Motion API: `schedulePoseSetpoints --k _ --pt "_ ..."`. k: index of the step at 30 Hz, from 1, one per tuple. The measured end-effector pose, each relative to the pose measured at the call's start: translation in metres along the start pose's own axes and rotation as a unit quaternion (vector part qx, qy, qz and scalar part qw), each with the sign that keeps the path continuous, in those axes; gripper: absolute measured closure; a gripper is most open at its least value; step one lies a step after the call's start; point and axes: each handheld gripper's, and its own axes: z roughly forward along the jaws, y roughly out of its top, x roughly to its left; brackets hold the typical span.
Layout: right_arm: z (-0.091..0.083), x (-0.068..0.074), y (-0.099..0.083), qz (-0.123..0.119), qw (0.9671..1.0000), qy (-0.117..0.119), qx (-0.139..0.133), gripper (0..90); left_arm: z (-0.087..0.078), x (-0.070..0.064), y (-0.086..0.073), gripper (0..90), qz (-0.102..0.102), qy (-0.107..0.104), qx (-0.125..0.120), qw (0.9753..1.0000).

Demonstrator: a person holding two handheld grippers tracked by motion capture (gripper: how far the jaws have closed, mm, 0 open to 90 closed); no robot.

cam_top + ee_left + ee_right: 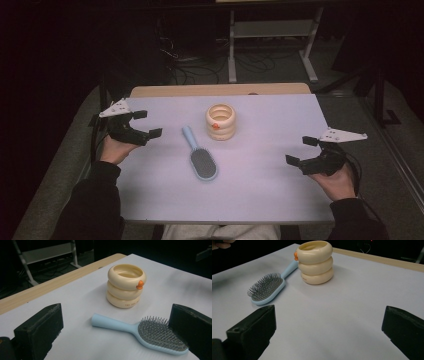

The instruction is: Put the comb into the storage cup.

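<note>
Your surface (280,190) carries the cream ring-stacked cup (221,121) far of centre, with the blue hairbrush (200,156) just near-left of it. Your left gripper (141,123) and right gripper (301,150) wait at the edges, fingers wide, holding nothing.

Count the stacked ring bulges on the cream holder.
3. The cream ring-shaped holder stands upright beyond the blue hairbrush: bottom ring on the table, middle above it, top ring bearing the orange knob.

High overhead camera; both low gripper cameras facing hairbrush (199,159).
</note>
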Motion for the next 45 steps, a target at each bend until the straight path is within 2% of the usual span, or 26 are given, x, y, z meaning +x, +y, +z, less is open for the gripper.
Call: schedulePoseSetpoints --k 15,19,36,45 --pt "0.001 0.000 0.000 0.000 1.0000 0.005 0.003 0.0 0.021 -0.003 0.019 0.0 0.019 -0.017 0.013 0.9996" --pt "0.001 0.001 0.000 0.000 1.0000 0.005 0.003 0.0 0.029 -0.003 0.025 0.0 0.030 -0.021 0.027 0.9990" --pt "0.002 0.001 0.000 -0.002 0.9999 0.009 0.004 0.0 0.064 -0.002 0.038 0.0 0.048 -0.033 0.056 0.9967" --pt "0.002 0.001 0.000 -0.001 0.9999 0.013 0.005 0.0 0.082 0.002 0.035 0.0 0.039 -0.028 0.078 0.9958"
